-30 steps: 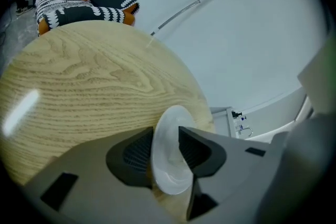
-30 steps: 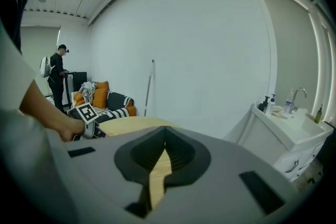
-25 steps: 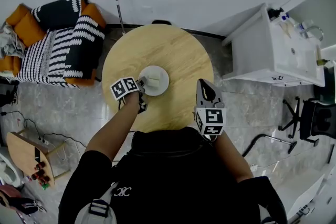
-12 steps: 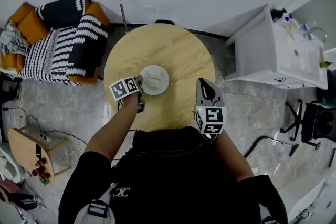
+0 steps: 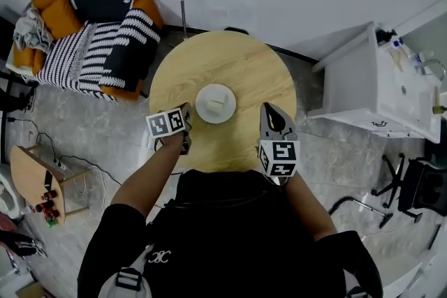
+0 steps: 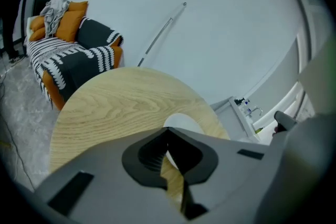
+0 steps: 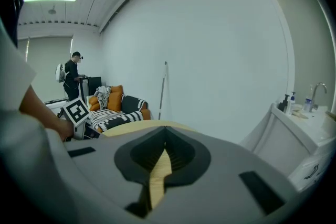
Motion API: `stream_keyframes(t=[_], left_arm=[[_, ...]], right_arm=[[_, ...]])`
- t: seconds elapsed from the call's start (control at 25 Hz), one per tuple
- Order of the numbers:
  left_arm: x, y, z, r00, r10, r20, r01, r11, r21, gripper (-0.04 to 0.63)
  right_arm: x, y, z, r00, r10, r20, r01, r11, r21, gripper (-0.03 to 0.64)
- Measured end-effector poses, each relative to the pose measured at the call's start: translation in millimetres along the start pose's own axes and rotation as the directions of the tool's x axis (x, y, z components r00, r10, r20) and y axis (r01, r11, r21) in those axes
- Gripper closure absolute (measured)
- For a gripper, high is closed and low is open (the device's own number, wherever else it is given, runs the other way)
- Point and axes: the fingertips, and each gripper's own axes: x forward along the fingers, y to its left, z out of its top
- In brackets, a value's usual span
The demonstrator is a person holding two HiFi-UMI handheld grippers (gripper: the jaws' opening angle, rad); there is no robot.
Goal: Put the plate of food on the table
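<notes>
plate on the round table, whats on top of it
A small pale piece of food sits near the middle of the white plate, which rests on the wooden table. Too small to tell what food. The plate surface under it is covered.

- Your left gripper [image 5: 186,110] reaches forward and tips downward, with its marker cube [image 5: 167,124] facing up.
- Its fingers [image 6: 149,157] have just closed. They meet at the tips with nothing between them.
- Your right gripper [image 5: 268,109] points forward at a shallower tilt. Its fingers [image 7: 181,152] are also together and grip nothing.
- Your left forearm [image 5: 149,174] is bare and stretches ahead from a black sleeve [image 5: 115,234].
- Your right forearm [image 5: 305,206] is drawn in closer to your body.
- The two grippers sit side by side, well apart.
</notes>
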Motion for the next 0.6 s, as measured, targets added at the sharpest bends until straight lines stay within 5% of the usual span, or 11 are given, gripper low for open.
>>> stream_keyframes(t=[0.16, 0.4, 0.6], left_arm=[[-16.8, -25.3, 3.6, 0.996, -0.075, 0.053, 0.064, 0.981, 0.183, 0.588], [-40.3, -60.8, 23.8, 0.976, -0.170, 0.136, 0.121, 0.942, 0.312, 0.588], [-60.7, -87.2, 40.3, 0.958, -0.221, 0.182, 0.111, 0.873, 0.476, 0.588]], right_arm=[[6.5, 9.7, 3.2, 0.999, 0.038, 0.003, -0.038, 0.999, -0.004, 0.609], [14.8, 22.0, 13.2, 0.996, 0.086, 0.016, -0.086, 0.996, -0.002, 0.609], [19.9, 29.4, 19.7, 0.994, 0.106, 0.028, -0.105, 0.994, -0.013, 0.609]])
